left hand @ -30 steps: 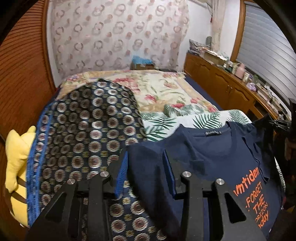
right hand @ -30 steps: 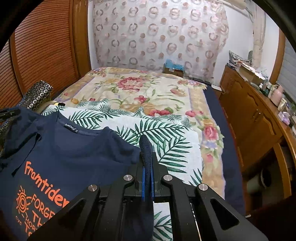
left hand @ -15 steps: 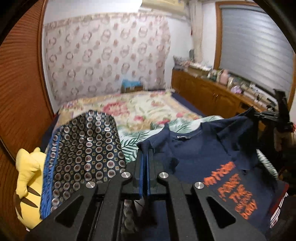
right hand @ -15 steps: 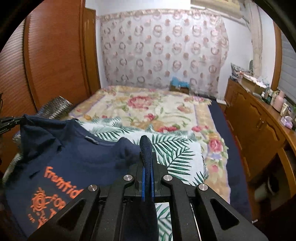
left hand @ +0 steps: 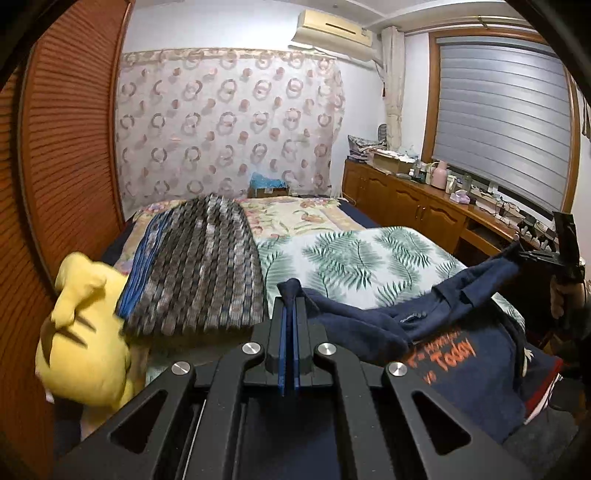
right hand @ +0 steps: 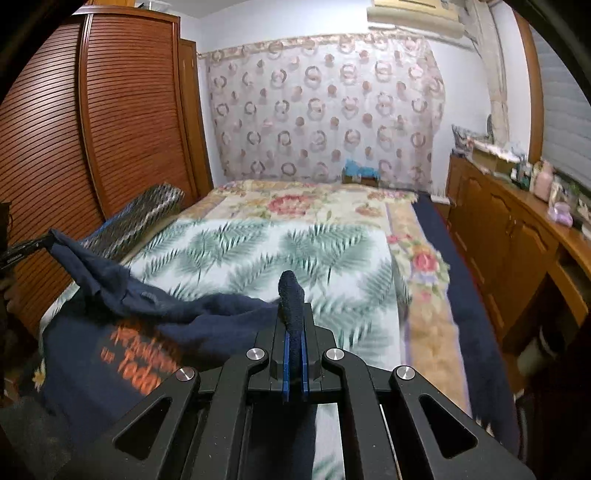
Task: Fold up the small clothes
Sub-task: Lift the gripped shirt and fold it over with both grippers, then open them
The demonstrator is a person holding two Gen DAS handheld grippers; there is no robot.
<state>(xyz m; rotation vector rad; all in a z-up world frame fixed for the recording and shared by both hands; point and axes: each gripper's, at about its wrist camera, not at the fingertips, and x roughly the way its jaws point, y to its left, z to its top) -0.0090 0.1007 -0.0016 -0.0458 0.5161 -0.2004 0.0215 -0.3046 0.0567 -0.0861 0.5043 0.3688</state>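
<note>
My left gripper point(left hand: 289, 306) clamps one shoulder of the navy T-shirt point(left hand: 476, 373), fingers point(left hand: 282, 332) pinched tight on the cloth. My right gripper point(right hand: 293, 314) grips the other shoulder, and the shirt sags between them over the palm-leaf sheet point(right hand: 258, 254) on the bed point(right hand: 424, 332).

Home bedroom: bed point(right hand: 332, 229), wardrobe point(right hand: 122, 110), air conditioner point(left hand: 332, 31).

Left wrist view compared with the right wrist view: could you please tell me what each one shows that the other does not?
Only the left wrist view shows the yellow plush toy and the window blind.

Only the right wrist view shows the dark blue strip along the bed's far side.

Both show the navy T-shirt pinched by the left gripper and the right gripper, plus the palm-leaf sheet.
</note>
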